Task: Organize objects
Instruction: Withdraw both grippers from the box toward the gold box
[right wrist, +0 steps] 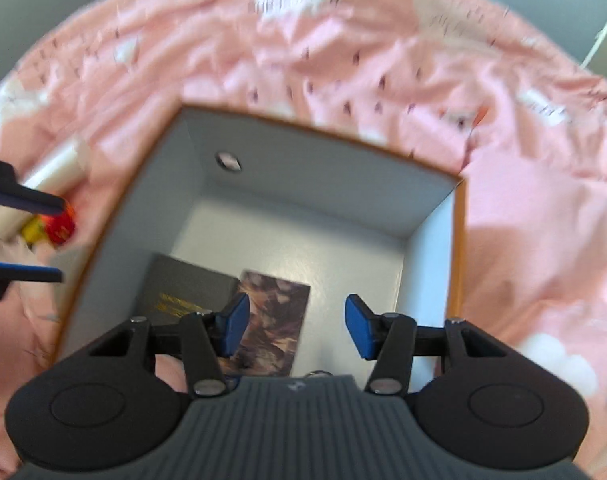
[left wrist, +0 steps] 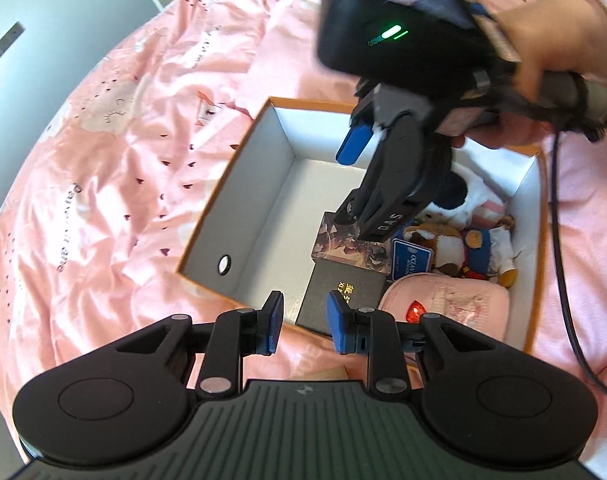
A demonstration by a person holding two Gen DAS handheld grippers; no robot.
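An orange-rimmed cardboard box [left wrist: 239, 160] with a white inside lies on a pink bedspread. In it are a patterned brown box [left wrist: 343, 246], a black box with gold lettering [left wrist: 343, 300], a pink pouch [left wrist: 451, 308] and several plush toys [left wrist: 459, 244]. My left gripper [left wrist: 303, 322] is open and empty at the box's near rim. My right gripper [right wrist: 297, 326] is open and empty, hovering over the patterned box [right wrist: 275, 312] beside the black box [right wrist: 183, 292]. It also shows in the left wrist view [left wrist: 351, 184].
The pink bedspread [left wrist: 123, 160] surrounds the box. In the right wrist view a white tube [right wrist: 55, 172] and a red and yellow item [right wrist: 59, 228] lie on the bed left of the box [right wrist: 457, 248]. A cable [left wrist: 563, 240] trails at the right.
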